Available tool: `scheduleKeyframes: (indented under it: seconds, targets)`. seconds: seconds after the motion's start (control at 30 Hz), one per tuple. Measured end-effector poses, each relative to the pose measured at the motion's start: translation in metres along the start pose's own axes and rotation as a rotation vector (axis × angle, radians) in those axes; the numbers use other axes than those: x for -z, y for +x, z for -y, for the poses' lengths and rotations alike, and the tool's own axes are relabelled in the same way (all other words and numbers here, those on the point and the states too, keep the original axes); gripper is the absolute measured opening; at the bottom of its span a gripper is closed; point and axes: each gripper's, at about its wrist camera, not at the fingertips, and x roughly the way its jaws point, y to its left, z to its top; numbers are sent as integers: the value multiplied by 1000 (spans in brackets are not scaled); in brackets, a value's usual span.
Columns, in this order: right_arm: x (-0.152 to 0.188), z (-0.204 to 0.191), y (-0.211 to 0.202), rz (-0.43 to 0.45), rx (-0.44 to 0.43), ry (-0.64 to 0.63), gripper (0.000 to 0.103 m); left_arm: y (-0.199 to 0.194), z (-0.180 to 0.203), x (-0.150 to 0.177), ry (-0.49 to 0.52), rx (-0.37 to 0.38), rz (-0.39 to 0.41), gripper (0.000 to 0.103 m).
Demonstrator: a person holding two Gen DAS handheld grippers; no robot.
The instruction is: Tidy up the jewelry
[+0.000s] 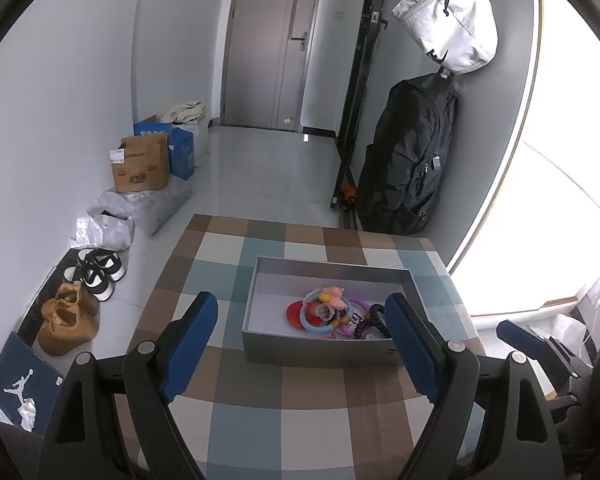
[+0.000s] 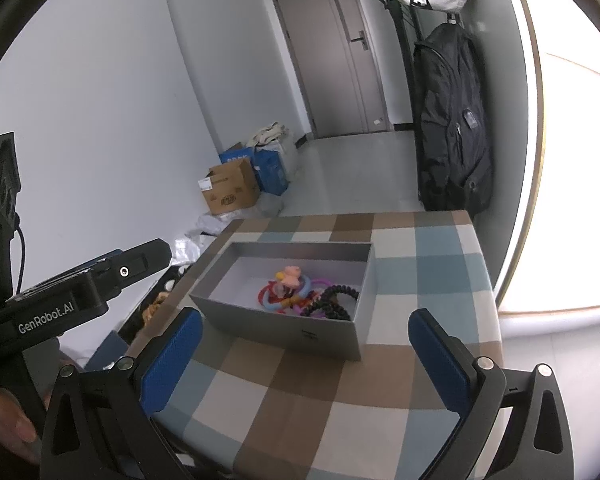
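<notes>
A grey open box (image 1: 320, 350) (image 2: 276, 330) stands on the checked tablecloth (image 1: 300, 408) (image 2: 320, 392). Inside lies a heap of jewelry (image 1: 332, 314) (image 2: 300, 290): red, blue and purple rings, a pink charm and a black beaded bracelet (image 1: 374, 318) (image 2: 332, 302). My left gripper (image 1: 302, 314) is open, hovering just in front of the box with nothing between its blue pads. My right gripper (image 2: 306, 330) is also open and empty, short of the box's near wall. The left gripper's body (image 2: 80, 292) shows at the left of the right wrist view, and a hand (image 2: 4, 420) holds it.
The table ends close behind the box. Beyond it on the floor lie a cardboard box (image 1: 140, 164), blue bags, plastic wrappers and several shoes (image 1: 70, 316) along the left wall. A black backpack (image 1: 408, 160) and a white bag (image 1: 448, 20) hang at the right.
</notes>
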Motion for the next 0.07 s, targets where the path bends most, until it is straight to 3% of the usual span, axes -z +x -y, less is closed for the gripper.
scheduleKeyframes:
  seconds: [0.07]
  targets:
    - [0, 0, 1, -5, 3, 1, 103, 2, 0, 0, -2, 10, -11, 82]
